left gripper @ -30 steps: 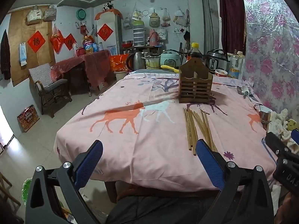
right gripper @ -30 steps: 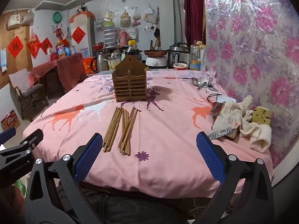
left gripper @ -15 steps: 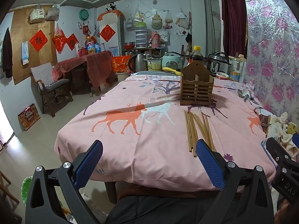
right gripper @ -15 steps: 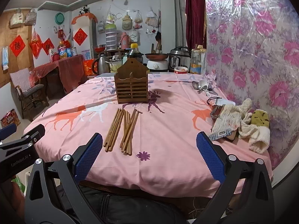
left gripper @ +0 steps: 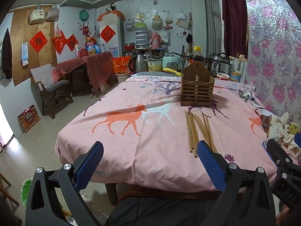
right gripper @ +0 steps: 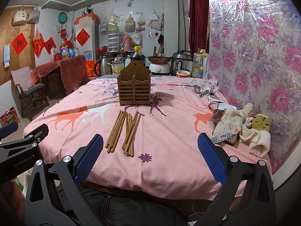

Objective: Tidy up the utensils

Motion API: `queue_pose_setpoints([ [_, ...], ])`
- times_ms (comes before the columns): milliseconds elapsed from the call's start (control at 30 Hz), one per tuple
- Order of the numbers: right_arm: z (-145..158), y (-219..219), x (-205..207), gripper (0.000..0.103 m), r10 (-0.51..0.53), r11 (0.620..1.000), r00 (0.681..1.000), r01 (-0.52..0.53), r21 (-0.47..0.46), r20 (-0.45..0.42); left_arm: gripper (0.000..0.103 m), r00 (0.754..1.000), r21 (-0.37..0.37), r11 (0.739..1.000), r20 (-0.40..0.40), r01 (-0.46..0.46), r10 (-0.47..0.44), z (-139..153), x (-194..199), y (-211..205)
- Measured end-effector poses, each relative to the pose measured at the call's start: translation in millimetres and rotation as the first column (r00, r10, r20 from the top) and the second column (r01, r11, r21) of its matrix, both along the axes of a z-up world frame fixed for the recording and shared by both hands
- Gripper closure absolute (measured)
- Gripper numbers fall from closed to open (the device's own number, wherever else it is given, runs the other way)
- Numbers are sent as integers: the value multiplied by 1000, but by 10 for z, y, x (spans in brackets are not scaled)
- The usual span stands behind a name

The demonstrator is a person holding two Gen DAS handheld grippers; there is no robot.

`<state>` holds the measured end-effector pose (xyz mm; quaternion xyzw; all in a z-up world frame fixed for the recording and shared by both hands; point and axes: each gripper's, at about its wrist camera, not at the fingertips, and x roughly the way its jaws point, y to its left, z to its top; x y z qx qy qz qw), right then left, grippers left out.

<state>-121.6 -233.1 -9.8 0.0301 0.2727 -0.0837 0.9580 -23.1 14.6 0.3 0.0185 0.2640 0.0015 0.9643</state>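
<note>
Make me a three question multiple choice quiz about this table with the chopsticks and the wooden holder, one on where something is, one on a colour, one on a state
1. Where do the chopsticks lie?
A. Inside the wooden holder
B. Flat on the tablecloth, on the near side of the wooden holder
C. On the chair

2. What colour are the pads of the right gripper?
A. Blue
B. Red
C. Green

3. How does the left gripper stand?
A. Shut on a spoon
B. Shut on one chopstick
C. Open, holding nothing

Answers:
1 B: the chopsticks lie loose on the pink tablecloth, short of the wooden holder.
2 A: both pads show blue in the right wrist view.
3 C: its jaws are spread wide with only tablecloth between them.
</note>
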Motion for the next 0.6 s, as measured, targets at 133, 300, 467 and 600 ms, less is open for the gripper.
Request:
queue_pose_setpoints([
  [133, -8, 4, -2, 6, 0, 1000, 1000, 0, 0, 0, 5, 1000, 1, 1000, 0, 0, 0, 4, -3, 4],
  [300, -12, 15, -6, 6, 0, 1000, 1000, 0, -1, 0, 5, 1000, 0, 1000, 1, -1, 1, 0, -7, 3],
  [467, -12, 15, -5, 6, 0, 1000, 1000, 0, -1, 0, 5, 1000, 0, 1000, 2, -1, 1, 3, -9, -4],
  [600, -9, 24, -10, 6, 0, 1000, 1000, 0, 0, 0, 5, 1000, 1, 1000, -1, 0, 0, 9, -13, 4],
])
